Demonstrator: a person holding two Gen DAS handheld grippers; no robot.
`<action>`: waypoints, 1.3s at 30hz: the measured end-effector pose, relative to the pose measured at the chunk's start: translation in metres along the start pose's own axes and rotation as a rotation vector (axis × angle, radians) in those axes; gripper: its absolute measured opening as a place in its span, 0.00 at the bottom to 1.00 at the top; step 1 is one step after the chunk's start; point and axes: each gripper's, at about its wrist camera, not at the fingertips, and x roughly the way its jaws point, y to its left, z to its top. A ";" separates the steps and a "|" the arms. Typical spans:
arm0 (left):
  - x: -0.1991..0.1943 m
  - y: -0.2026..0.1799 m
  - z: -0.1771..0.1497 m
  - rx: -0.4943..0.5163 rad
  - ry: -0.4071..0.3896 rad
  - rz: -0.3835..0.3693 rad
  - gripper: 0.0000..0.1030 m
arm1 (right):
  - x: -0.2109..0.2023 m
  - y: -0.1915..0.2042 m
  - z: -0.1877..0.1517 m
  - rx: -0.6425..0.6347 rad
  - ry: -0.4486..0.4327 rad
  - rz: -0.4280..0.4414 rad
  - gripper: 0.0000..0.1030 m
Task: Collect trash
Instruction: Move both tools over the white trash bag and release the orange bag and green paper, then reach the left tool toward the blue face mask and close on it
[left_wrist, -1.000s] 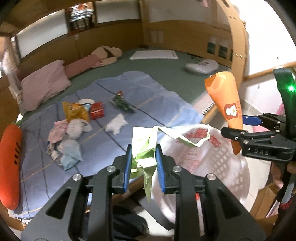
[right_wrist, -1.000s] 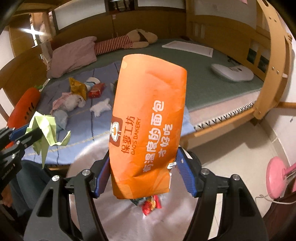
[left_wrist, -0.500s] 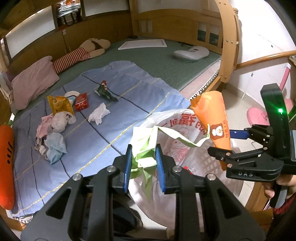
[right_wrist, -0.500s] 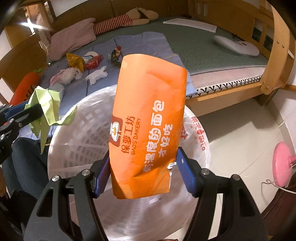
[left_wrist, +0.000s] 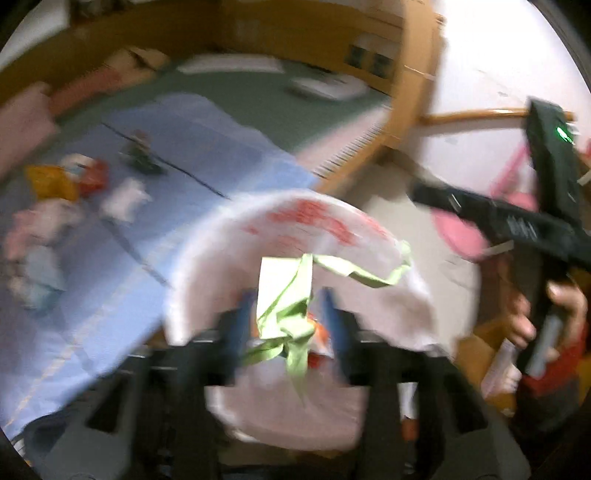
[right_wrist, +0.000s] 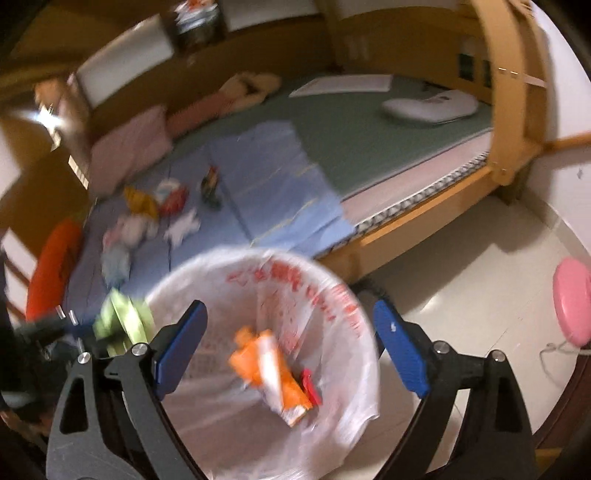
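Both grippers are hanging over the bin (right_wrist: 334, 295), its white bag printed in red, standing on the floor right beside the bed (right_wrist: 424, 221). The right gripper (right_wrist: 291, 347) is standing spread wide, its jaws having just been opening, with nothing between them. The orange bag (right_wrist: 273, 373) is lying loose down inside the bin, next to a small red wrapper (right_wrist: 309, 384).

The left gripper (left_wrist: 288, 321) is blurred, but its blue pads are sitting apart on either side of the green paper (left_wrist: 291, 306); its jaws have just been opening too. The paper is between them, over the bin's mouth, and the pads are not pressing on it. A green strip is trailing off to the right.

In the left view the right gripper (left_wrist: 424, 195) is showing far right, a hand (left_wrist: 554, 314) wrapped round its handle.

More trash is waiting on the blue sheet (right_wrist: 280, 184) on the bed: a yellow packet (right_wrist: 140, 199), a red packet (right_wrist: 175, 199), a white tissue (right_wrist: 183, 227), crumpled cloths (right_wrist: 125, 236) and a dark wrapper (right_wrist: 210, 184). A carrot toy (right_wrist: 51, 273) is lying at the sheet's left edge.
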 end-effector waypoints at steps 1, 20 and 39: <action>0.001 -0.001 -0.001 0.001 -0.004 -0.012 0.86 | 0.000 -0.002 0.001 0.007 -0.002 0.000 0.87; 0.001 0.327 0.001 -0.740 -0.097 0.503 0.71 | 0.093 0.084 0.063 -0.086 0.146 0.007 0.87; 0.010 0.335 -0.050 -0.770 -0.138 0.208 0.29 | 0.218 0.241 0.092 -0.228 0.383 0.234 0.87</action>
